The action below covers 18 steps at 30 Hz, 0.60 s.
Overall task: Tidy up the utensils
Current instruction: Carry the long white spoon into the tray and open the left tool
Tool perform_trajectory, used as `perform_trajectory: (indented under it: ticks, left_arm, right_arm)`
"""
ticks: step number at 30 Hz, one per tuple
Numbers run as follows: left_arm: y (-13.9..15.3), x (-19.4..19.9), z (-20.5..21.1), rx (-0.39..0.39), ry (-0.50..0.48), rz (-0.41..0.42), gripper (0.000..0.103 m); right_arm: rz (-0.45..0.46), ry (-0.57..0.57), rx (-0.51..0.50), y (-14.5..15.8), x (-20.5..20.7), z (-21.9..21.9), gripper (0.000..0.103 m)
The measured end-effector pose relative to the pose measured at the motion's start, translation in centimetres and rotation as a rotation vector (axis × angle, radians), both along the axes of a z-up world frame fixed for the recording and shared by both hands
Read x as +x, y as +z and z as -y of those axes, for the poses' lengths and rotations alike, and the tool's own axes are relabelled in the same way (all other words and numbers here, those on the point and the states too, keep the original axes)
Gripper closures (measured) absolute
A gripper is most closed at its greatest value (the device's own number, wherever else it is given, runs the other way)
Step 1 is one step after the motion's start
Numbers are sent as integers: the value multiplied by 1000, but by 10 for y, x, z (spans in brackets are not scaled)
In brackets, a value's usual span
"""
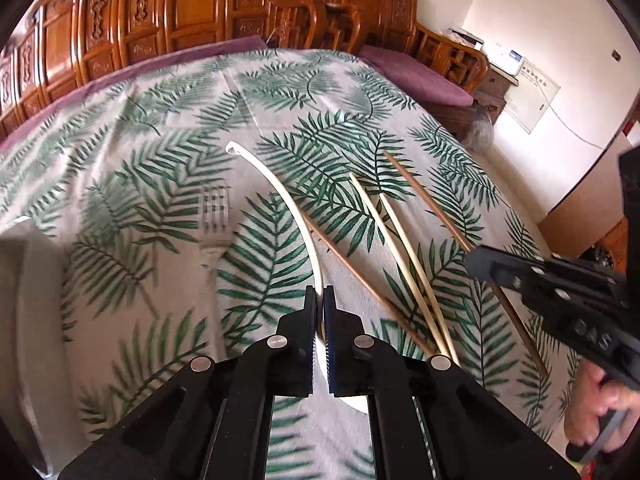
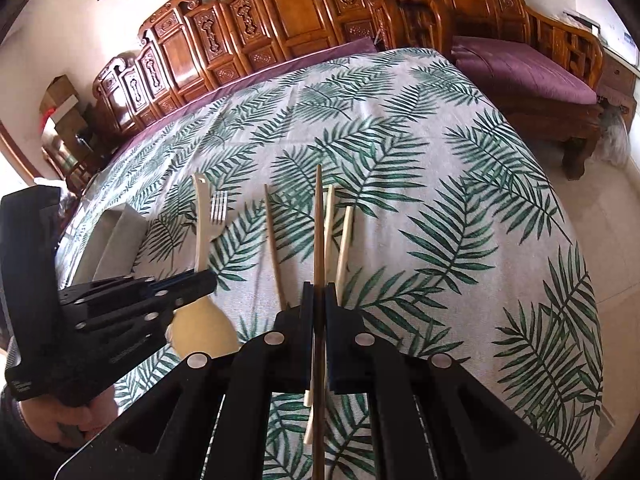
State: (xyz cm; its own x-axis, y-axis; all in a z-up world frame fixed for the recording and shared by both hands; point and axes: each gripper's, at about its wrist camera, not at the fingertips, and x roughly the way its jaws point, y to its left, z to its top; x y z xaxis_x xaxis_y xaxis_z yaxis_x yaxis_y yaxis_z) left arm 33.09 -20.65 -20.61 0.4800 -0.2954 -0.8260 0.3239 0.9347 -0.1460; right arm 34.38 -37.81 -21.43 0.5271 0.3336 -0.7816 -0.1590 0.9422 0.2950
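My left gripper is shut on the handle of a white ladle, whose cream bowl lies on the leaf-print tablecloth. My right gripper is shut on a brown chopstick that runs straight ahead between the fingers. A second brown chopstick lies to its left and two cream chopsticks to its right. A steel fork lies left of the ladle handle; it also shows in the right wrist view.
A grey tray sits at the table's left edge, near the left gripper body. Carved wooden benches with purple cushions ring the far side. The table drops off to the floor at right.
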Motion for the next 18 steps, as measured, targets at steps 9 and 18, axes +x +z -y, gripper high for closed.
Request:
perform_trajectory:
  ticks: [9, 18]
  left_arm:
    - [33, -29, -35, 33, 14, 67, 100]
    - [54, -47, -74, 51, 45, 98, 100]
  right_arm:
    - [37, 56, -15, 16, -7, -26, 97]
    - [63, 115, -33, 29, -18, -54, 97]
